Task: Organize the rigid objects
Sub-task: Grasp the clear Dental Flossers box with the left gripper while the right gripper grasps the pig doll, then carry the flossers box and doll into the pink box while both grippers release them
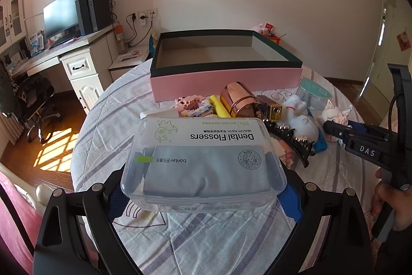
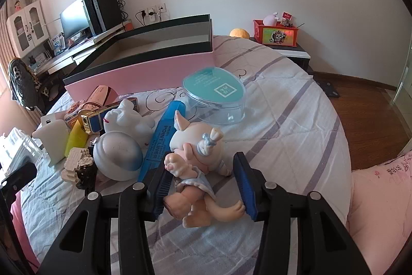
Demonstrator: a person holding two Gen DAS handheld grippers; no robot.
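Note:
My left gripper (image 1: 203, 187) is shut on a clear Dental Flossers box (image 1: 203, 159) and holds it above the bed. Beyond it stands an open pink box with a dark rim (image 1: 226, 79), also in the right wrist view (image 2: 144, 74). My right gripper (image 2: 200, 179) is open around a small fox-like figurine (image 2: 195, 161) lying on the bedsheet; the left pad touches it and the right pad stands apart. In the left wrist view the right gripper (image 1: 332, 129) reaches the same figurine (image 1: 334, 112).
A pile lies before the pink box: rose-gold cup (image 1: 239, 99), yellow item (image 1: 220, 107), black hair claw (image 1: 293, 141), white figure (image 2: 123, 138), blue pen case (image 2: 162, 138), round teal-lidded container (image 2: 216, 97). A desk (image 1: 51, 56) stands left. The bed edge drops right.

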